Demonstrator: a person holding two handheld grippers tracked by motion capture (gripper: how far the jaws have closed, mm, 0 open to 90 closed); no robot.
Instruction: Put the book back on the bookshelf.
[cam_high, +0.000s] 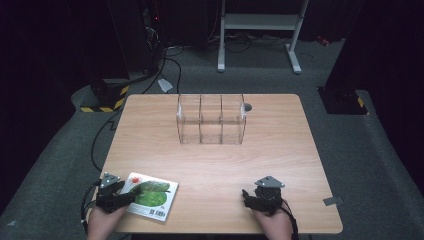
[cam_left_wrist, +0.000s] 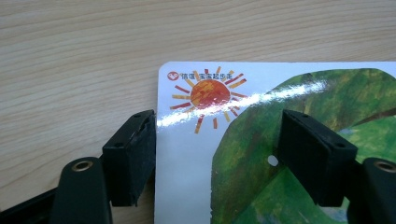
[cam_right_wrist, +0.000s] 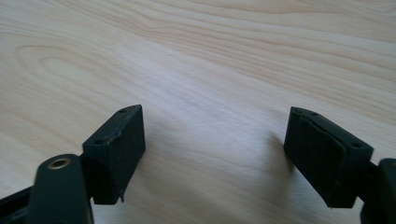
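Book under spread left tongs

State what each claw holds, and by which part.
Nothing is held. The left claw is open, straddling the glossy picture book's corner; the right claw is open above bare wood.

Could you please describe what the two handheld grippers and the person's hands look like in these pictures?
Both the left gripper and the right gripper are black, each topped by a grey three-cornered plate. Up close, each jaw is a blocky black pad with small screw holes, mounted on a rounded black arm with a brass-coloured rivet. Black cables trail from both. The left hand and right hand wear no gloves; no sleeves are visible.
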